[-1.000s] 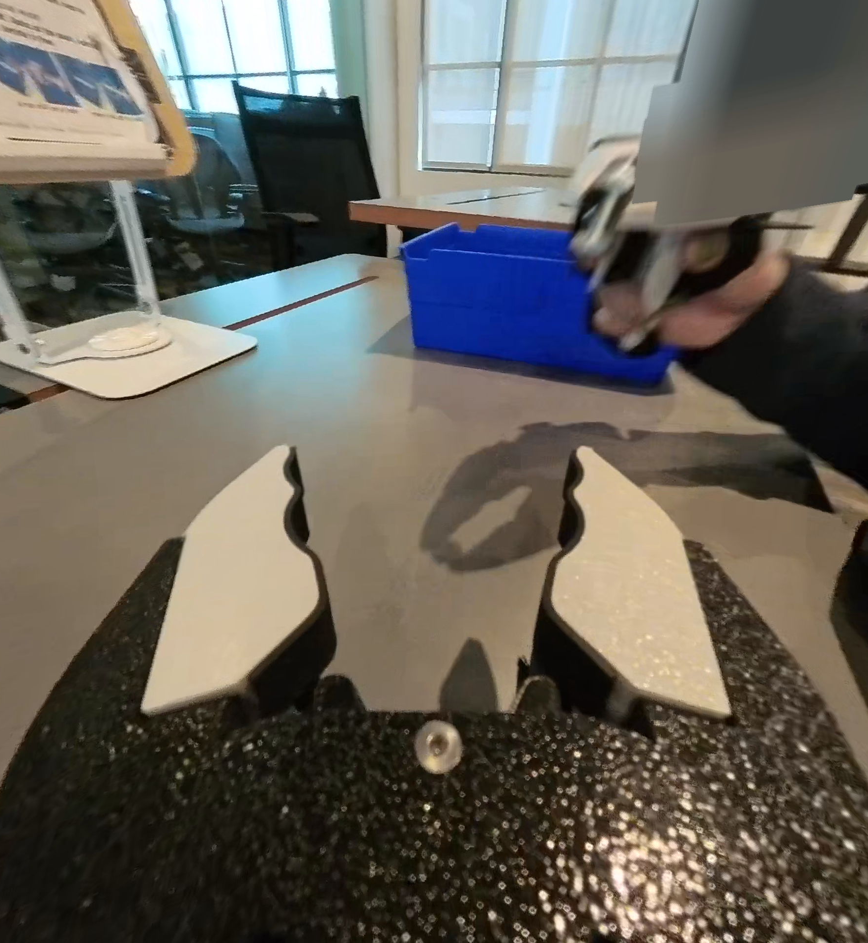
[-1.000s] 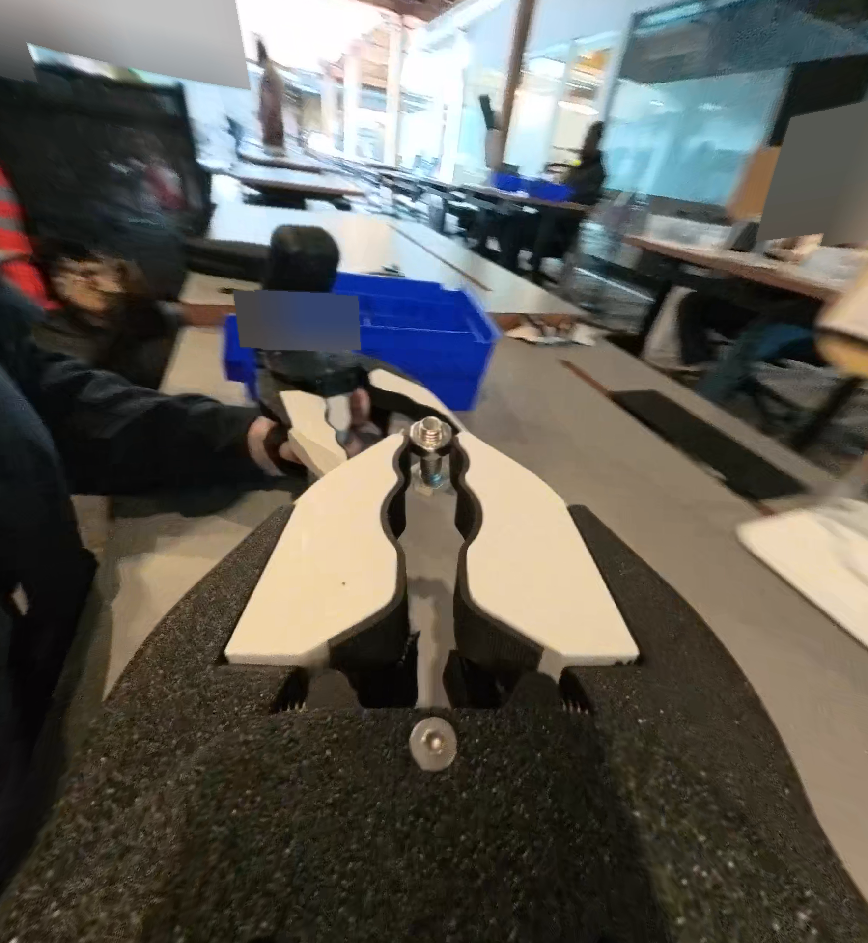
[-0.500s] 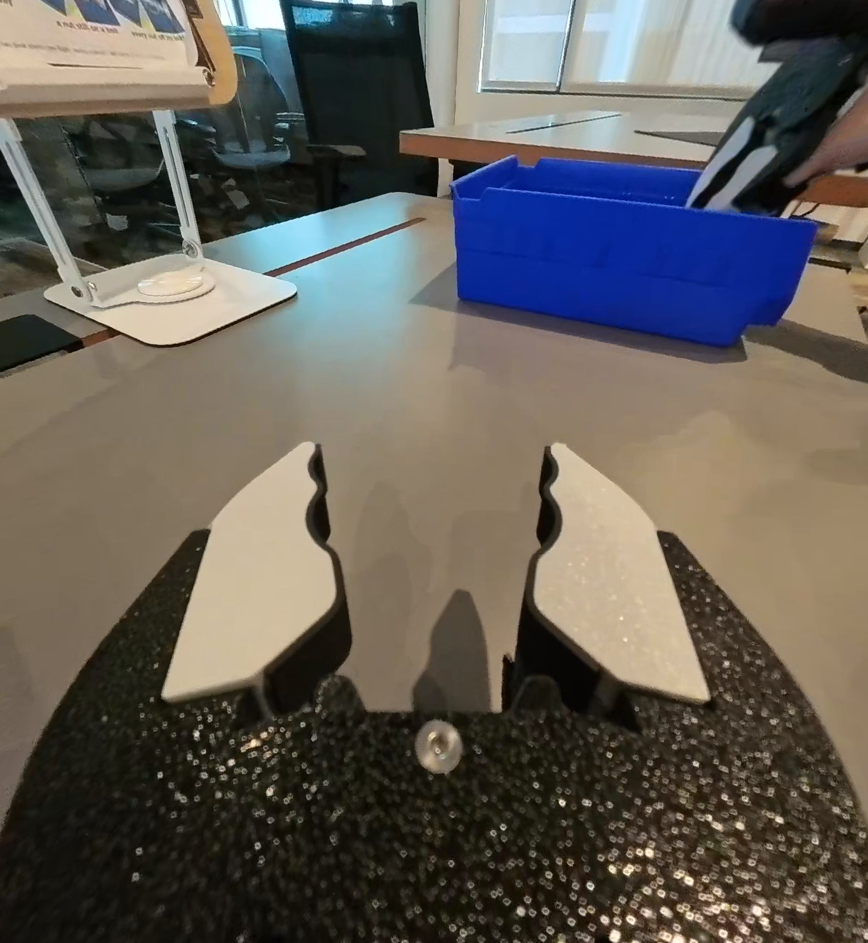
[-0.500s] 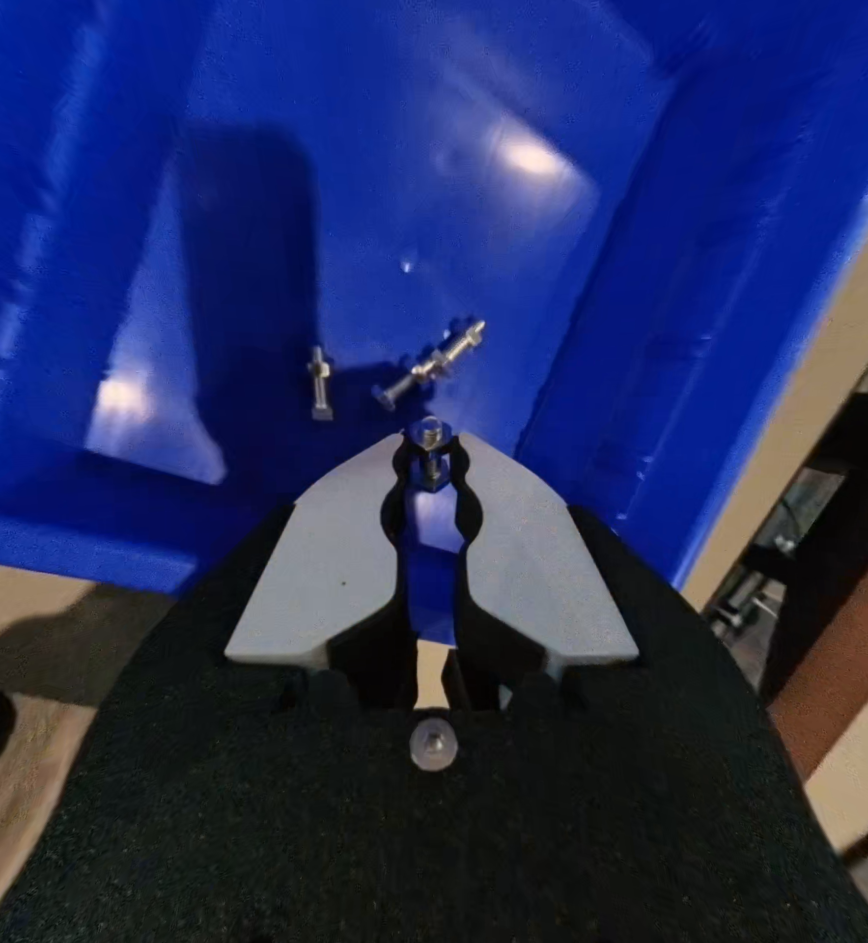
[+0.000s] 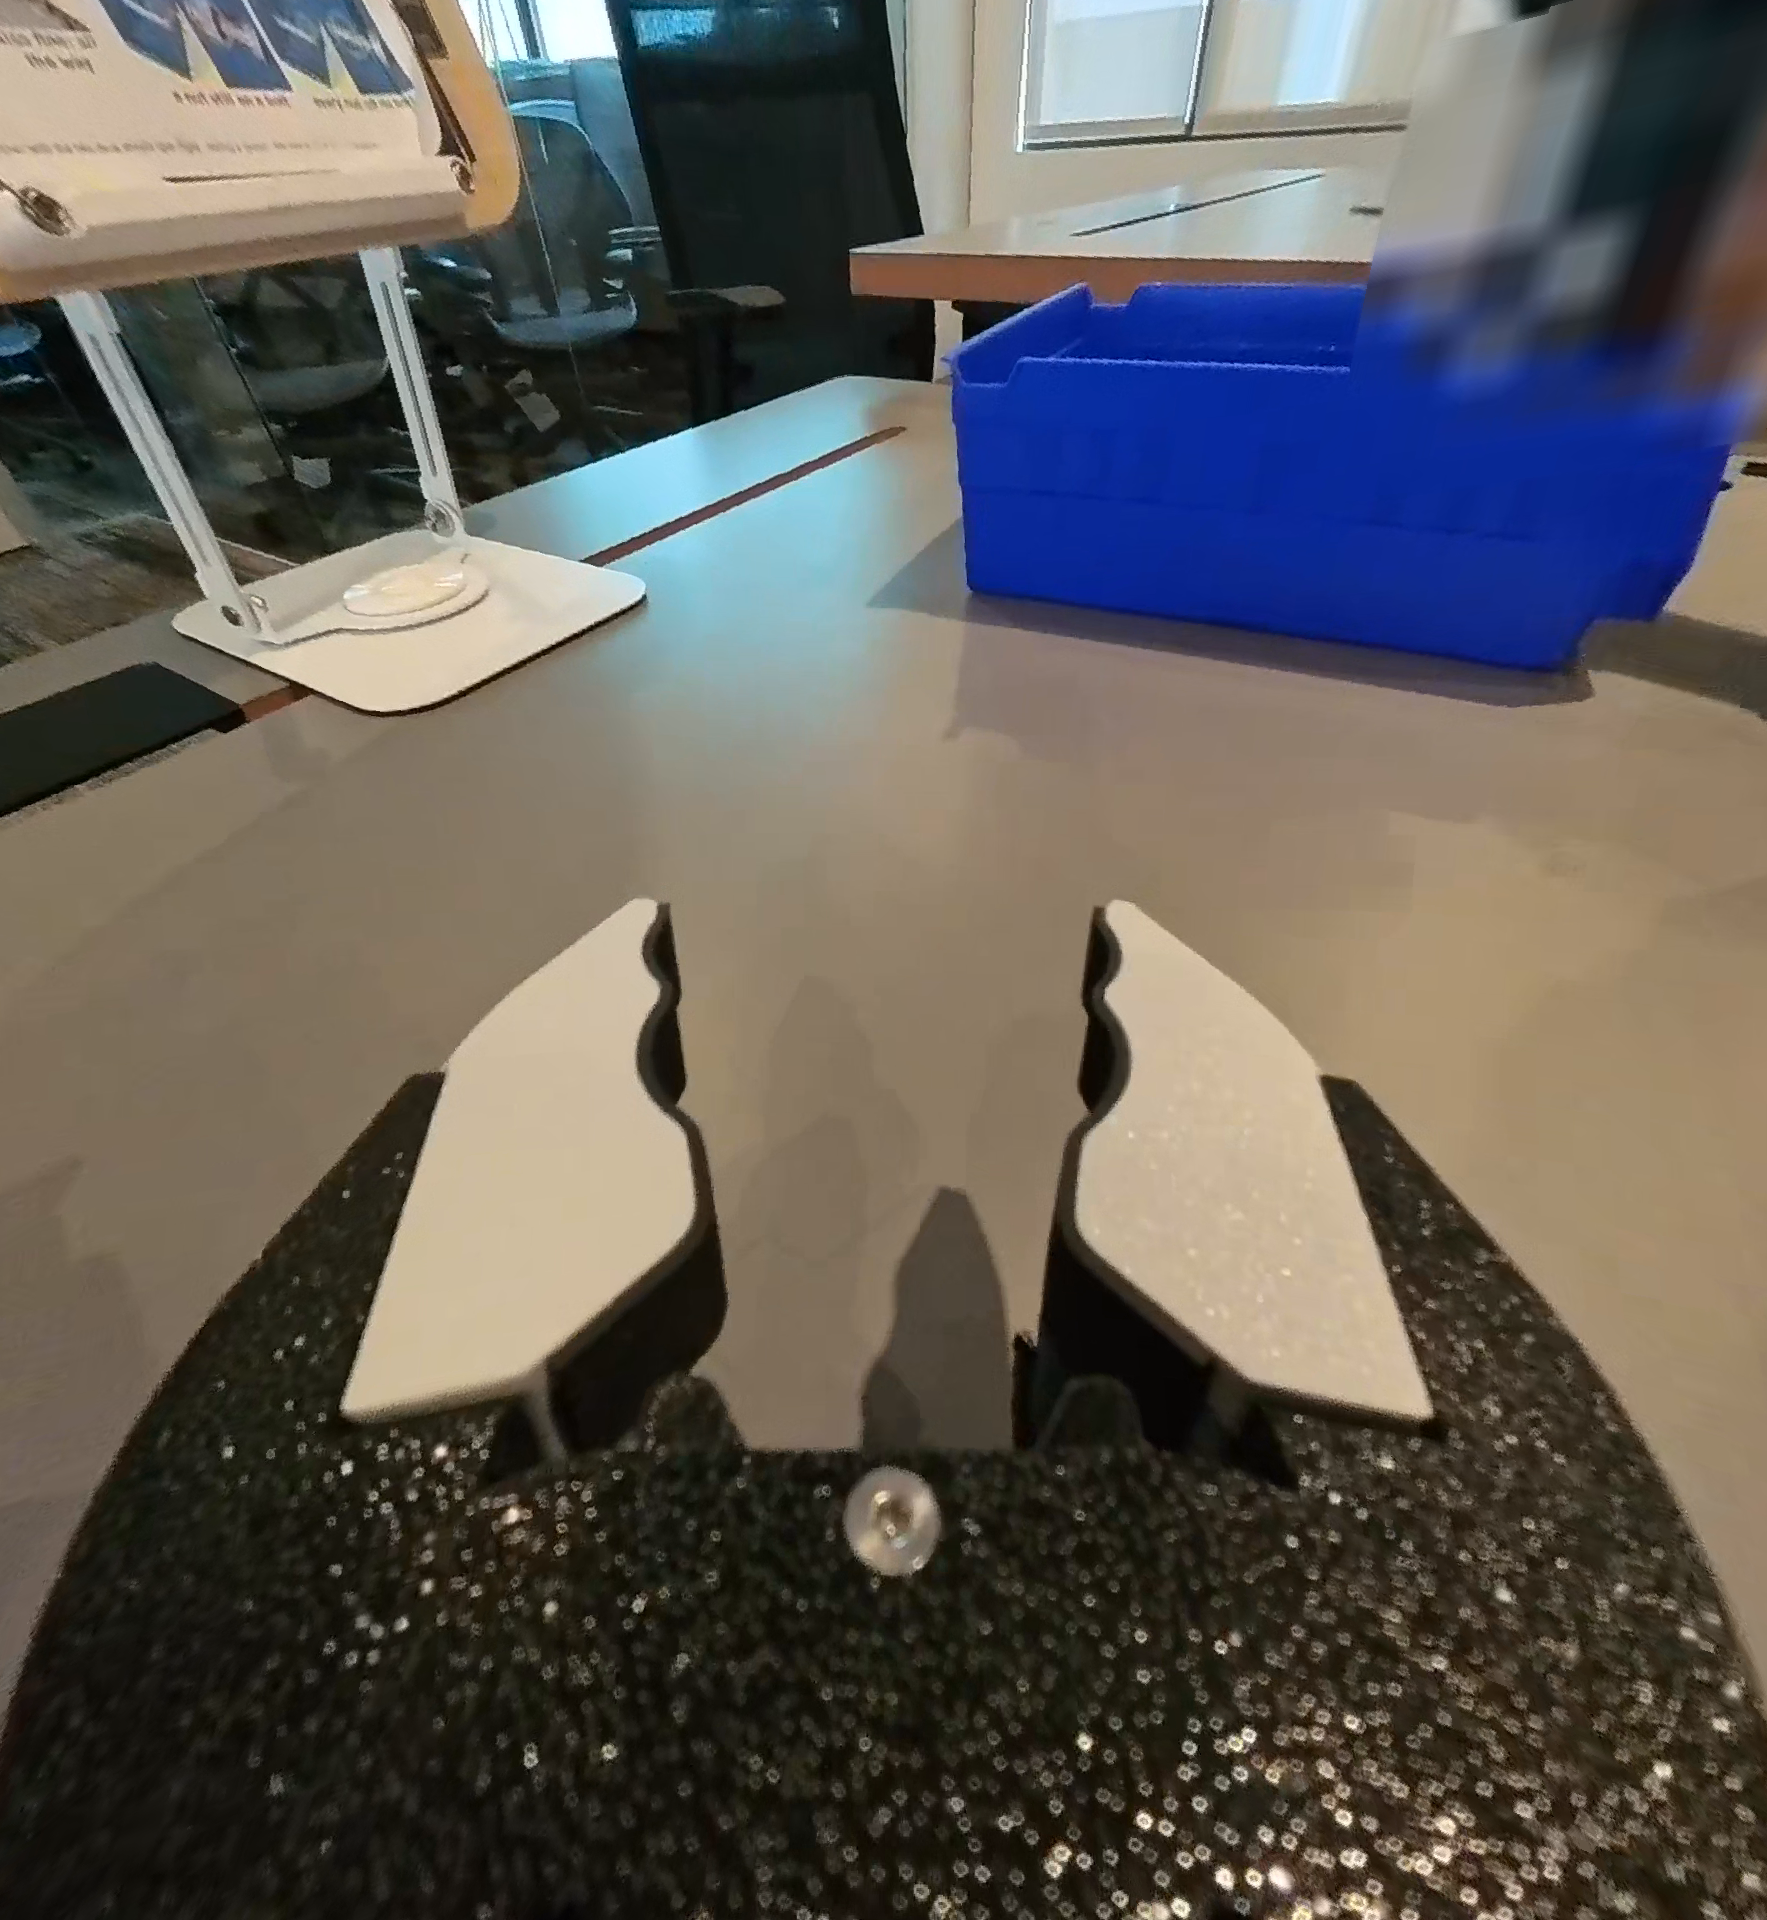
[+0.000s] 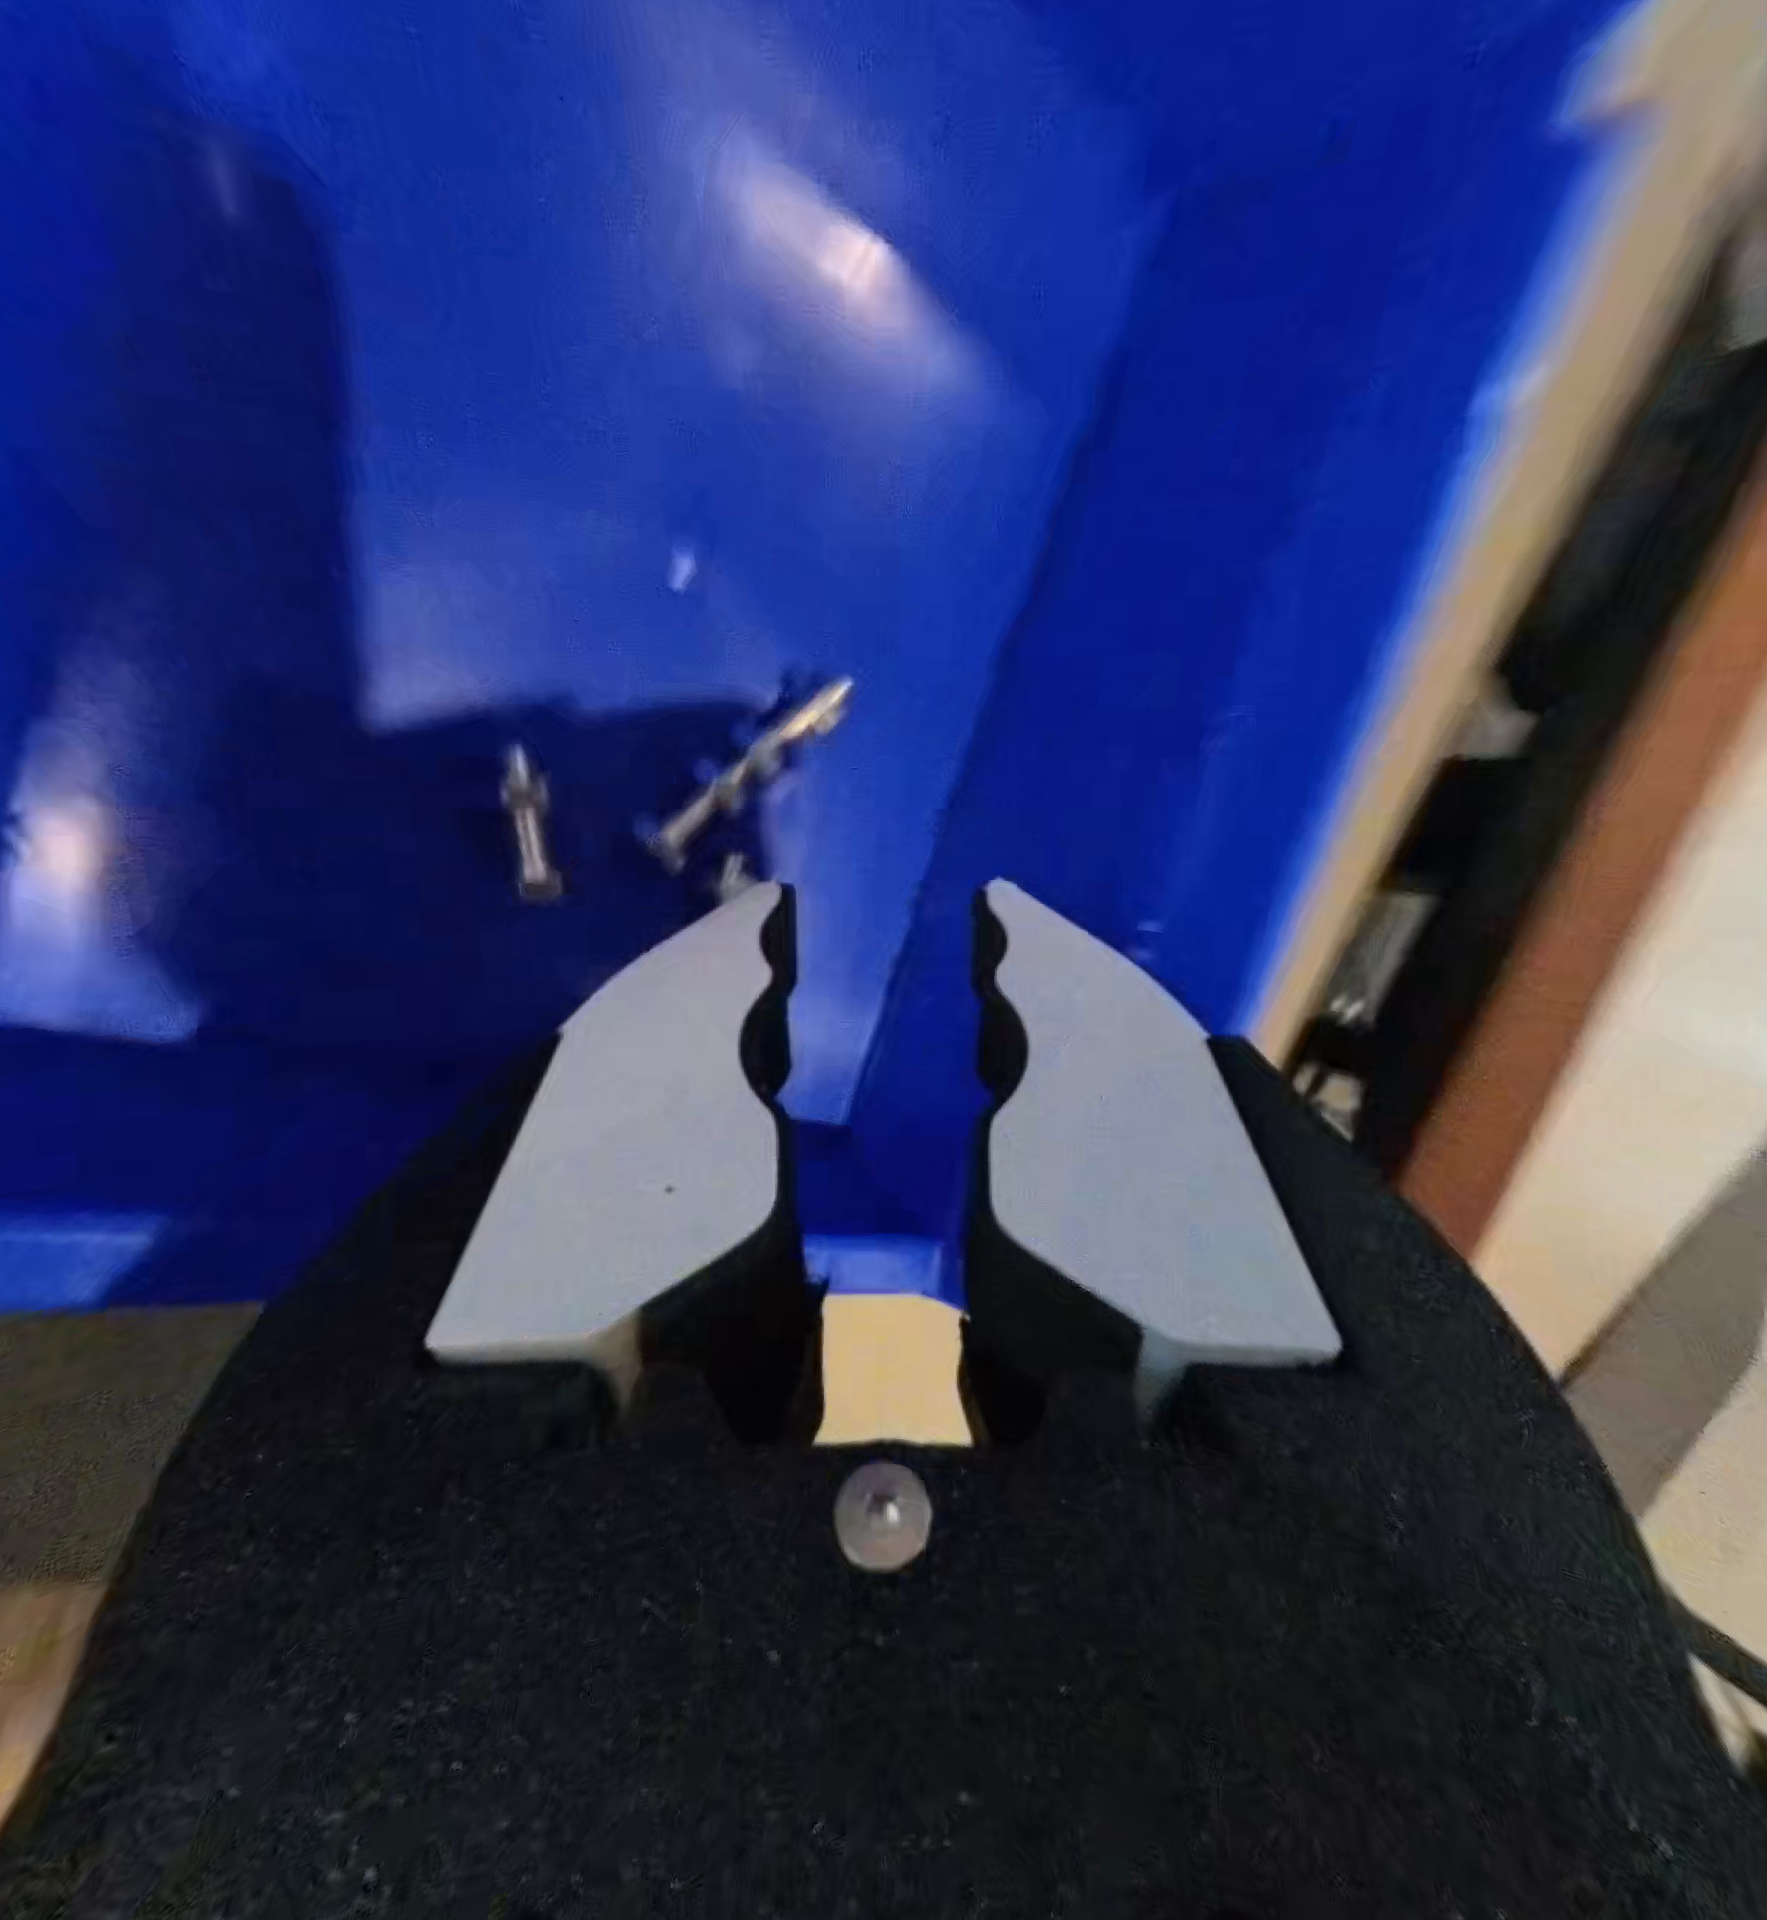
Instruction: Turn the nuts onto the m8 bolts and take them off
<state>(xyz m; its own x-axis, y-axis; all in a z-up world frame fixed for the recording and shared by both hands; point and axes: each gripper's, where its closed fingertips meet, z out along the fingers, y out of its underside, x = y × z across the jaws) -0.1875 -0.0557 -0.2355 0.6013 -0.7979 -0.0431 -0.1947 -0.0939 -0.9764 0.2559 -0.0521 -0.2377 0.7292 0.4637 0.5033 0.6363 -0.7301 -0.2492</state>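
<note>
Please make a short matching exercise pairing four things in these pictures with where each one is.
Things:
1. Left claw
2. Right claw
3. Bolts
4. White stand

Places:
A. Lying on the floor of the blue bin
B. Open over the bare grey table
C. Open above the inside of the bin
D. On the table, left of the bin

Pairs: 1-B, 2-C, 3-A, 4-D

blurred bolts (image 6: 744, 774), third bolt (image 6: 731, 873) half-hidden
</note>
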